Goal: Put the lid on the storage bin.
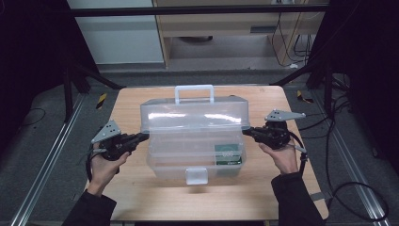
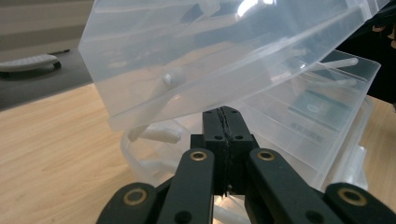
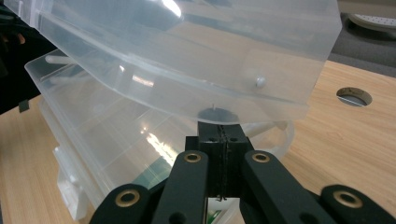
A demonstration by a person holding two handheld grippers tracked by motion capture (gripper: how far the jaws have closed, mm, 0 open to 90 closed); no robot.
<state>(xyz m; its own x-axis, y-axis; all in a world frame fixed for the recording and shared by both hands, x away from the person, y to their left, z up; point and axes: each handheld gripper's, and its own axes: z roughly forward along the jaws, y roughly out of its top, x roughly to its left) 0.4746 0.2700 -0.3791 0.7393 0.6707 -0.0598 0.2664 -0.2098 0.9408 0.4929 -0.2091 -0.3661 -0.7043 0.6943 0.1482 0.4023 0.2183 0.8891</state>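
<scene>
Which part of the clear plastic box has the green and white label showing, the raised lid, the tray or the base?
The base, at its front right corner: the green label sits there, below the tray and the raised lid.

A light wooden desk [image 1: 141, 188] with rounded corners stands on a grey floor [image 1: 37, 141]. A clear plastic toolbox [image 1: 195, 141] rests directly on its middle, its white front latch facing the near edge. The right gripper view shows a round hole [image 3: 354, 96] cut in the desk top beside the box.
</scene>
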